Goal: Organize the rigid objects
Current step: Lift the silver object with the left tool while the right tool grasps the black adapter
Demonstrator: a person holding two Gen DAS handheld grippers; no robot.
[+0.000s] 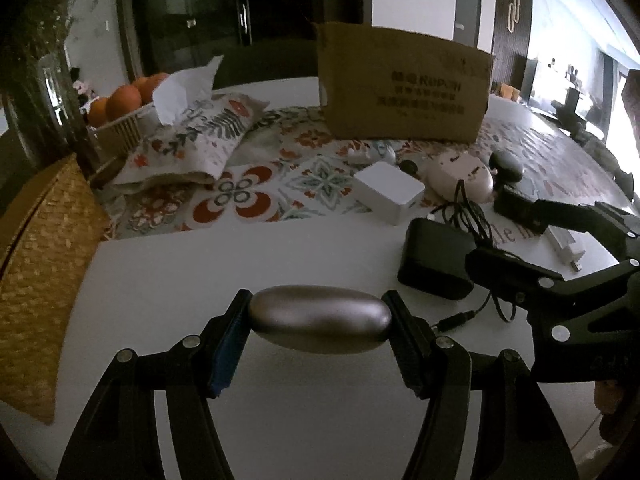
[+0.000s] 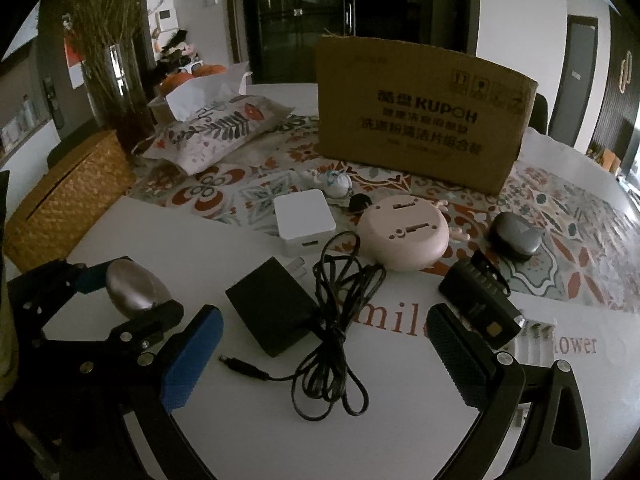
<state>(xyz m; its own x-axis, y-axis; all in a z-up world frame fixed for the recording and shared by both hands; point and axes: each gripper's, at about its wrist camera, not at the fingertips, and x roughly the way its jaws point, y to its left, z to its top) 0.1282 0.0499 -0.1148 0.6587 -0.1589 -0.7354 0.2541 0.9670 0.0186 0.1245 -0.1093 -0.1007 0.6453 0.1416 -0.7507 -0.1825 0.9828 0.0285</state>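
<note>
Silver egg-shaped case point(image 1: 320, 322) pinched endwise between left tool point(image 1: 318, 330) pads; right tool point(image 2: 320, 344) spread, empty, just beside

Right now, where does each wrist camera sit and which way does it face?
Left wrist: on the left gripper, angled down across the table, its fingers clamping the silver oval case; right gripper at right.
Right wrist: on the right gripper, open above the black adapter.
Shared: cardboard box, white charger.
</note>
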